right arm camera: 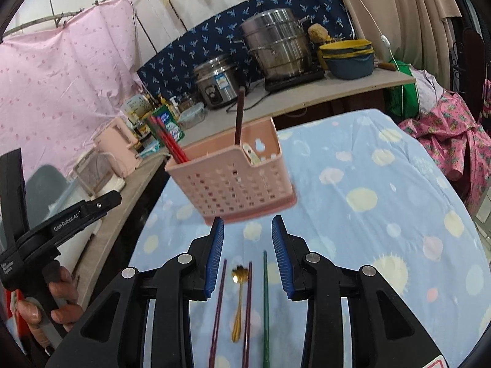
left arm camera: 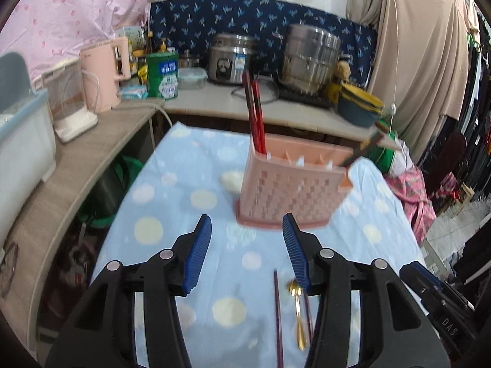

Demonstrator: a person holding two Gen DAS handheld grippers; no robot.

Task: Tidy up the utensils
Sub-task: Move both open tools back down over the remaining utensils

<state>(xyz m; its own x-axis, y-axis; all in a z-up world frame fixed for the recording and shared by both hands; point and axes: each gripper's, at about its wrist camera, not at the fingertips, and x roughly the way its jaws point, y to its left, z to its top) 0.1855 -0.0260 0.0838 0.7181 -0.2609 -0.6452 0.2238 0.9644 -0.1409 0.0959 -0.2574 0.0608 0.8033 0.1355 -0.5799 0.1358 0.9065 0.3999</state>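
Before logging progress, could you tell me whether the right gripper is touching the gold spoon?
Apart: the right wrist view shows the right gripper open above the gold spoon.

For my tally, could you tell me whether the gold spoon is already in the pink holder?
No, the gold spoon lies on the cloth, short of the pink holder.

My 2 wrist views both look forward and down along their fingers, close over the spotted cloth [left arm camera: 172, 190]. Both share the pink holder [left arm camera: 291, 190], the gold spoon [right arm camera: 238, 300] and the counter [right arm camera: 337, 92]; the left view sits further left.
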